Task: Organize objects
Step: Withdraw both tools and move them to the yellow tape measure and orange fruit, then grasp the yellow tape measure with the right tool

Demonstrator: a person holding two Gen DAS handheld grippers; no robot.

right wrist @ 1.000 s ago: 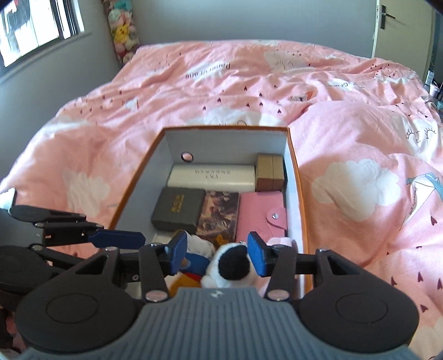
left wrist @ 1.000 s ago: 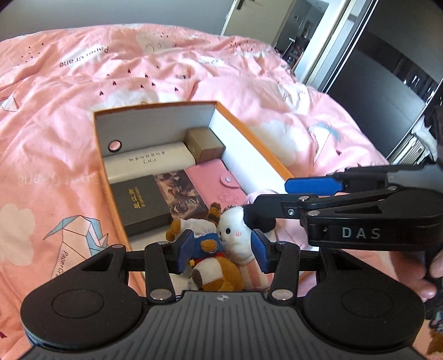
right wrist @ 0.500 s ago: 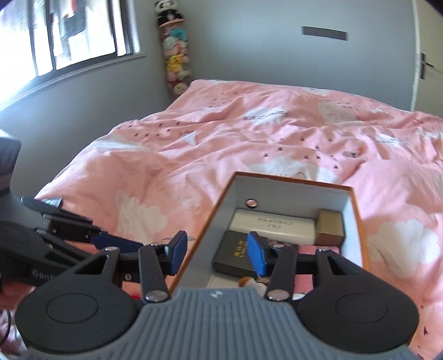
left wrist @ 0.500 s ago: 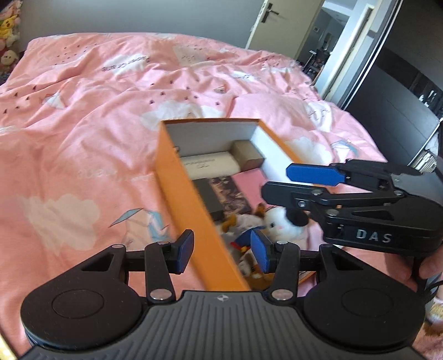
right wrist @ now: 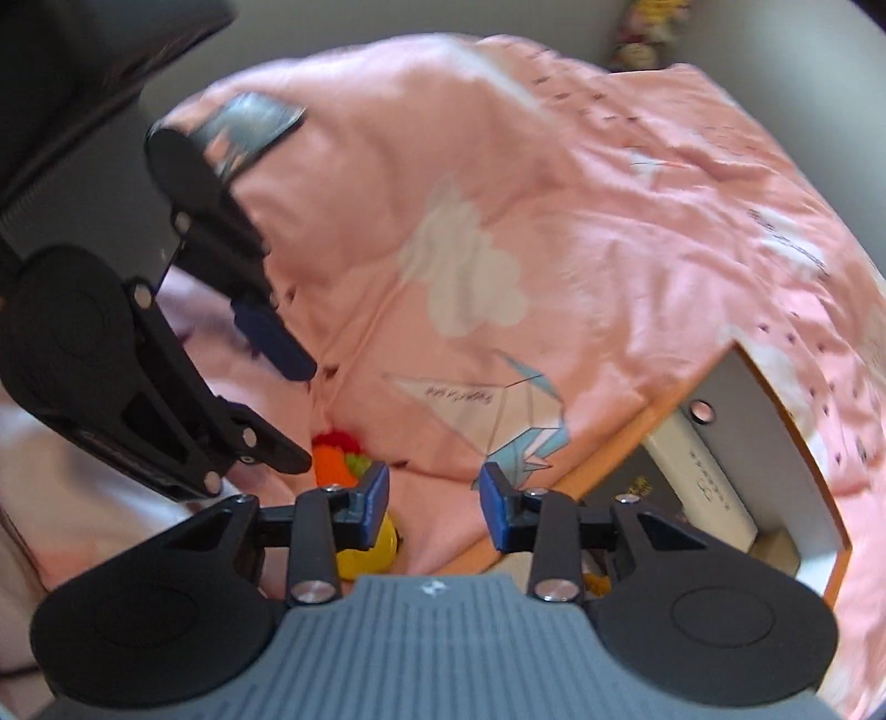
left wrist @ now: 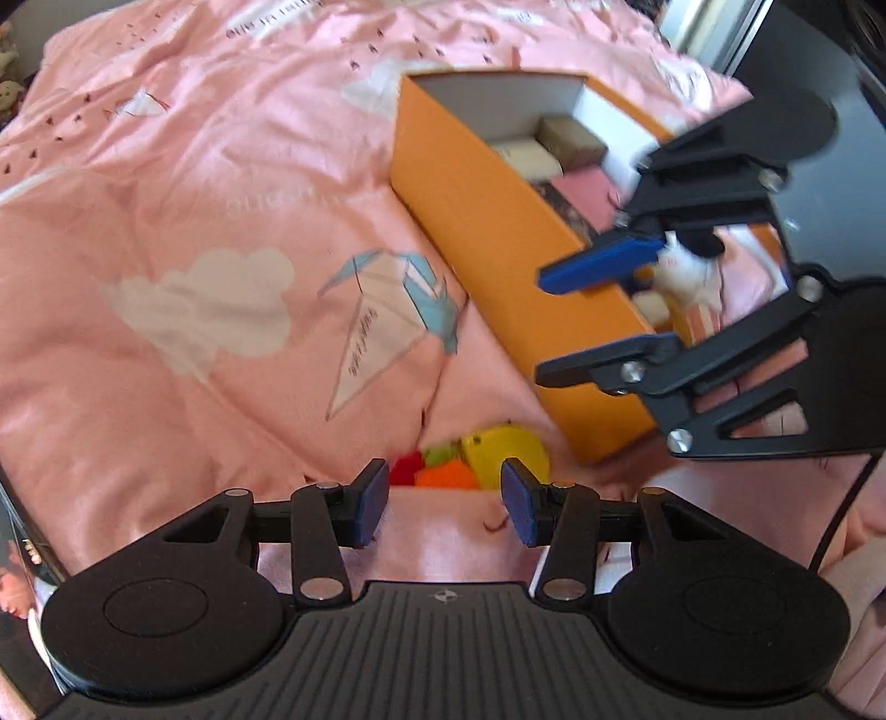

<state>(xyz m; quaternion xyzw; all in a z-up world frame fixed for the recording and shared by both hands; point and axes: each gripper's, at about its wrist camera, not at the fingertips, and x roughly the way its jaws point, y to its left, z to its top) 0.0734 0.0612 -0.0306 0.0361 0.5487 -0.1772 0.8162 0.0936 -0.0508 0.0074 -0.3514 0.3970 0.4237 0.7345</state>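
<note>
An orange box [left wrist: 498, 232] lies on the pink duvet [left wrist: 194, 221] and holds a white plush [left wrist: 686, 266], a pink wallet [left wrist: 587, 188] and small boxes. Beside its near corner a yellow, orange and red soft toy [left wrist: 476, 459] rests in a fold of the duvet. My left gripper [left wrist: 446, 504] is open just short of that toy, which is not gripped. My right gripper [right wrist: 434, 498] hangs over the duvet between toy [right wrist: 338, 459] and box [right wrist: 626, 437], tilted onto its side; its jaws are closing with nothing between them. Each wrist view shows the other gripper: the right [left wrist: 598, 321], the left [right wrist: 304, 415].
The duvet stretches away to the left with a cloud print [left wrist: 205, 304] and a paper-crane print [left wrist: 387, 310]. A dark wardrobe front [left wrist: 830, 66] stands behind the box. A black cable [left wrist: 841, 520] trails from the right gripper. Plush toys [right wrist: 637, 33] sit at the far wall.
Both grippers have moved off the box to its left side, low over the duvet. The colourful toy has come into view. The right gripper has rolled over and its jaws have narrowed.
</note>
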